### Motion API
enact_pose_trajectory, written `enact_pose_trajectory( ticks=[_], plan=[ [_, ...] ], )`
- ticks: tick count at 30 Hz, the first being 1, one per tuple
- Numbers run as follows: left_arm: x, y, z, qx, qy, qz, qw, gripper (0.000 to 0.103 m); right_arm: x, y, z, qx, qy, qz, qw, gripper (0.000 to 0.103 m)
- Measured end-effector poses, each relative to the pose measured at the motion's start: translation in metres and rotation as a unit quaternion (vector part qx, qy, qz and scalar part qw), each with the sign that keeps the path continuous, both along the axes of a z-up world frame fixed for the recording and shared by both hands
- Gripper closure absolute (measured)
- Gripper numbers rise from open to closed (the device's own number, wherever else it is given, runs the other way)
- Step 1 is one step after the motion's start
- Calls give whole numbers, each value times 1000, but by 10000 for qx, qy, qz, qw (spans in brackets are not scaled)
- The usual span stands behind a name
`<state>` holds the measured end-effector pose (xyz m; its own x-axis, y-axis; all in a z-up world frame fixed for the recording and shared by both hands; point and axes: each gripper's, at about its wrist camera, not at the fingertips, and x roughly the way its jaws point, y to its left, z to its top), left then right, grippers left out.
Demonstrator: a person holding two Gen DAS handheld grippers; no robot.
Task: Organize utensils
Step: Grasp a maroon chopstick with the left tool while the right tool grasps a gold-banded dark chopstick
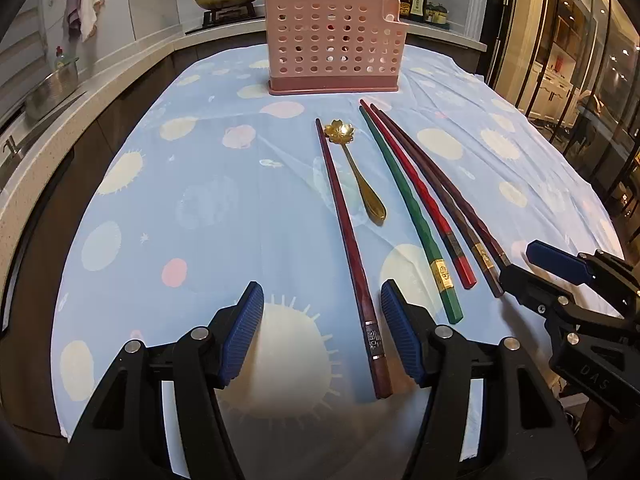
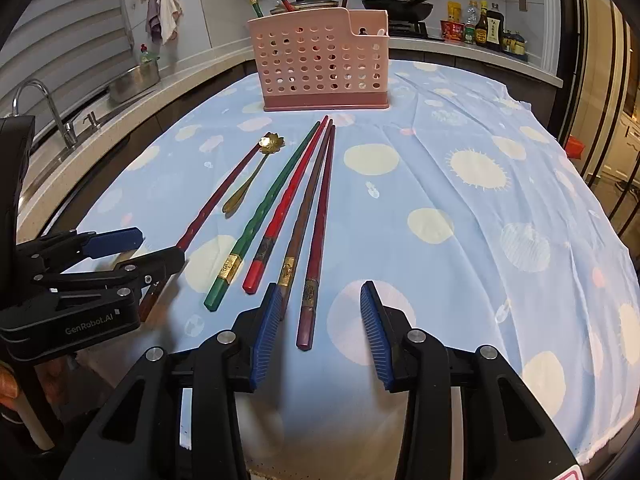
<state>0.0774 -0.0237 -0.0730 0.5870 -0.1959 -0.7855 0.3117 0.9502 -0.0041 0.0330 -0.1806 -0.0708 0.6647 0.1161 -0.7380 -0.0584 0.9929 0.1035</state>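
The cloth (image 1: 200, 184) over the counter is pale blue, printed with cream discs, spiky cream suns and small pink dots. The utensil holder (image 1: 334, 40) is salmon pink, pierced with rows of round holes, on a darker pink base. The flower-bowled spoon (image 1: 358, 168) is gold. One chopstick (image 1: 408, 208) is green with a gold band, one (image 1: 416, 196) red with a black band, and the lone chopstick (image 1: 344, 240) dark red. Both claws are black with ribbed blue pads (image 1: 244, 336).

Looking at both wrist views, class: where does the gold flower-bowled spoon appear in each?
Left wrist view: gold flower-bowled spoon lies centre, right of the lone dark-red chopstick.
Right wrist view: spoon lies left of centre.
Shared landmark: pink perforated utensil holder behind it.
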Motion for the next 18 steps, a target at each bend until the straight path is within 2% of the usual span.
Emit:
enact_pose_trajectory(
  ticks=[10, 12, 14, 18],
  plan=[
    [-10, -3, -3, 176, -141, -76, 9997, 48, -1, -1, -1, 23, -3, -17, 10000, 65],
    [-14, -2, -3, 182, -159, -103, 9997, 50, 0, -2, -1, 27, -5, -28, 10000, 67],
    [-17, -3, -3, 185, -179, -138, 9996, 54, 1, -2, -4, 10, 51, -39, 10000, 76],
    [-22, -5, -3, 146, -193, -242, 9994, 64, 1, -2, -6, -24, 47, -38, 10000, 78]
  ],
)
